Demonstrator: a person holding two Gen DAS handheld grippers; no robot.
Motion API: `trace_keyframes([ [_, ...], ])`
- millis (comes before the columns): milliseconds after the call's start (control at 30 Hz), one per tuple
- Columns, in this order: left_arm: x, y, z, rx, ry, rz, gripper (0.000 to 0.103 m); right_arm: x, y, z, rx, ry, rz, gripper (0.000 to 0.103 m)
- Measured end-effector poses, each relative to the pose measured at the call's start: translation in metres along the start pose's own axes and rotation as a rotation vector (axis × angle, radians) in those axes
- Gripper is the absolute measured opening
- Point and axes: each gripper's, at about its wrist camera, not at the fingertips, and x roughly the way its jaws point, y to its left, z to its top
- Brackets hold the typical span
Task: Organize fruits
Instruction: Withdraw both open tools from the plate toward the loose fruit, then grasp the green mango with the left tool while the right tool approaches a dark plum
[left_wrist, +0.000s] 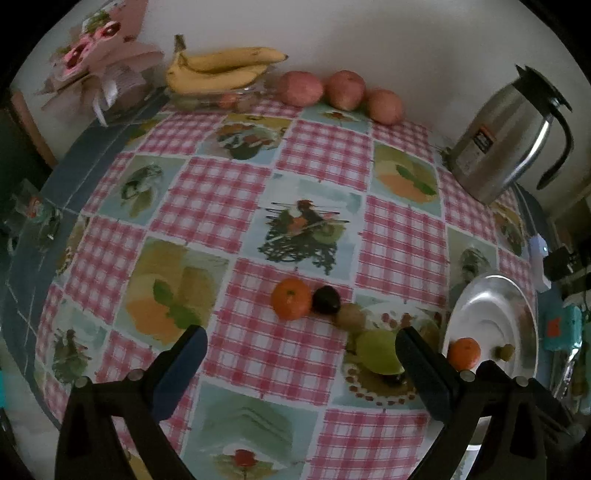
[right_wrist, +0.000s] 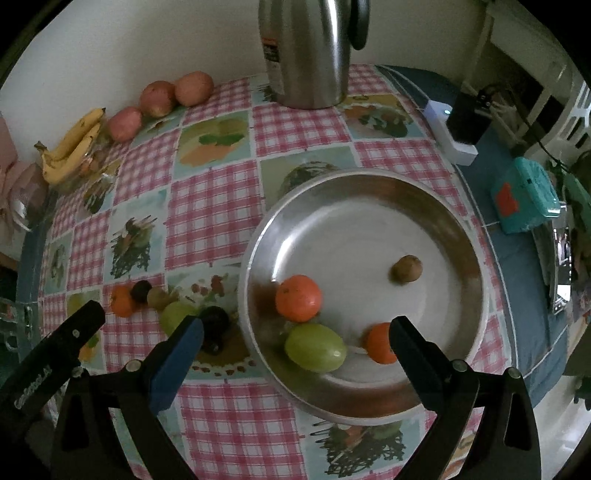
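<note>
The round stainless-steel bowl (right_wrist: 476, 266) sits near the right edge of the table, on the pink-checked tablecloth with fruit pictures (left_wrist: 325, 147), and it looks to be the collecting place. It already holds a round orange mandarin (right_wrist: 298, 297), an oval green fruit (right_wrist: 314, 347), a second orange mandarin (right_wrist: 379, 343) partly behind a finger, and a small brown kiwi-like fruit (right_wrist: 406, 268) lying apart toward the bowl's far side.

Just left of the bowl's rim a row of loose fruit runs across the cloth: another orange mandarin (left_wrist: 291, 298), a small dark plum-like fruit (left_wrist: 325, 300), a brownish kiwi-like fruit (left_wrist: 351, 315), a pale green fruit (left_wrist: 376, 350), and a second dark fruit (right_wrist: 215, 320) nearest the bowl. They lie touching or nearly so, probably lined up for picking one by one.

The left gripper (left_wrist: 301, 363) hovers above this row with its blue-padded fingers spread wide and nothing between them, so I judge it is placed to take the next piece. The right gripper (right_wrist: 295, 356) hangs over the bowl's near rim, likewise spread wide and empty, the green fruit lying in the bowl below it.

Along the far edge by the wall a bunch of yellow bananas (left_wrist: 221, 68) and three reddish apples (left_wrist: 345, 90) are set aside, and a steel thermos jug with a black handle (left_wrist: 506, 136) stands at the far right corner. The jug's label is too blurred to read. White lettering on the left gripper's body, seen from the right wrist, is also unclear
</note>
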Motion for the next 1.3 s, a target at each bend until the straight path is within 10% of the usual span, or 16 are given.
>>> trace_keyframes([
  [1067, 0.080, -0.025, 0.000, -0.112, 0.203, -0.150, 0.102, 0.039, 0.010, -0.009, -0.023, 0.110, -0.028, 0.101],
  [1300, 0.090, -0.037, -0.002, -0.100, 0.226, -0.169, 0.086, 0.038, 0.008, -0.009, -0.008, 0.111, -0.032, 0.101],
])
